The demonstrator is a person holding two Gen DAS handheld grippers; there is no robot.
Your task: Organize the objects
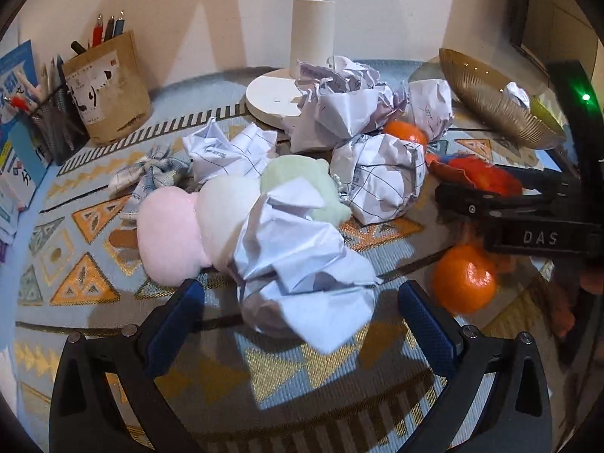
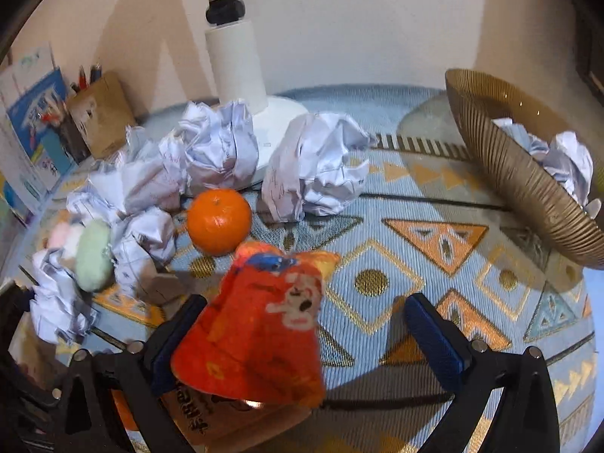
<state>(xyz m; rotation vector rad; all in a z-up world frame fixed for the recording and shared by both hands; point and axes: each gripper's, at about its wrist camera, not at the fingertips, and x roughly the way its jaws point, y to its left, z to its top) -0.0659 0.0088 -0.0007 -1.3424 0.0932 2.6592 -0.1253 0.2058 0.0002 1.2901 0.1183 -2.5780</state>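
Left wrist view, crumpled paper [image 1: 305, 264] between open hand-held gripper [image 1: 302, 302] fingers

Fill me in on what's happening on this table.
A person with a gripper in each hand is sorting clutter on a patterned cloth. The left gripper is open around a crumpled paper ball, not clamped. The right gripper is open with a red snack packet between its fingers. Oranges, more paper balls and a plush toy lie about. The ribbed bowl holds some crumpled paper.
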